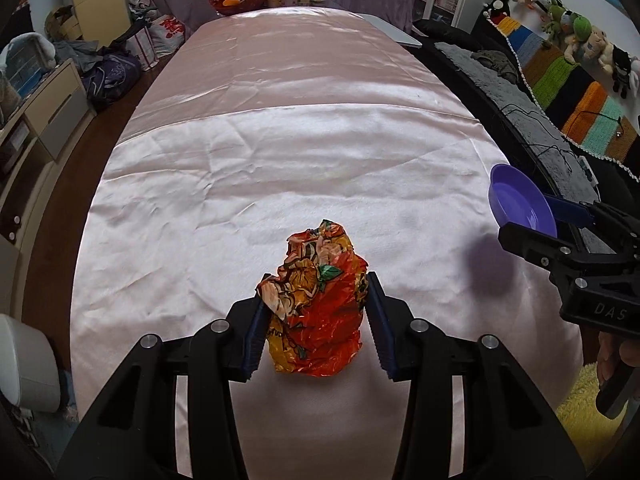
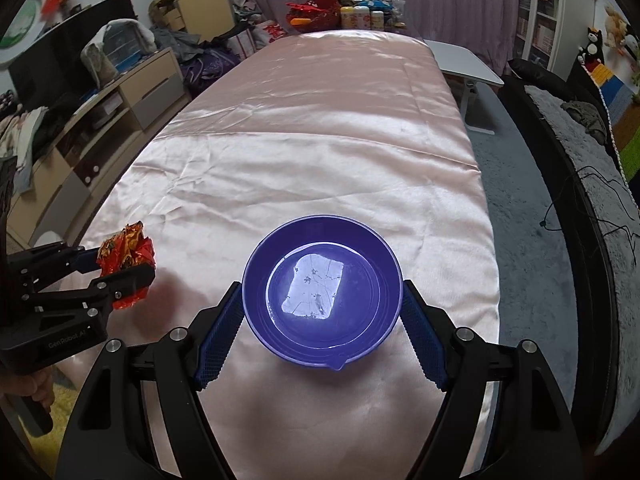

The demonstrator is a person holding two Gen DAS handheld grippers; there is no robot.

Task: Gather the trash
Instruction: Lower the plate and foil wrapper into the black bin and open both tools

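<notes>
Wrapper (image 1: 318, 300) clamped in left hand-held gripper (image 1: 316, 316), lower centre; right hand-held gripper (image 2: 322, 316) grips purple bowl (image 2: 322, 292). Judged: pickup done, drop into bowl pending.

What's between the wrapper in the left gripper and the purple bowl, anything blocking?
Nothing visible. The left gripper is shut on the crumpled wrapper, the right gripper holds the purple bowl beside it. Only bare pink cloth lies between them, and the bowl looks empty.
</notes>
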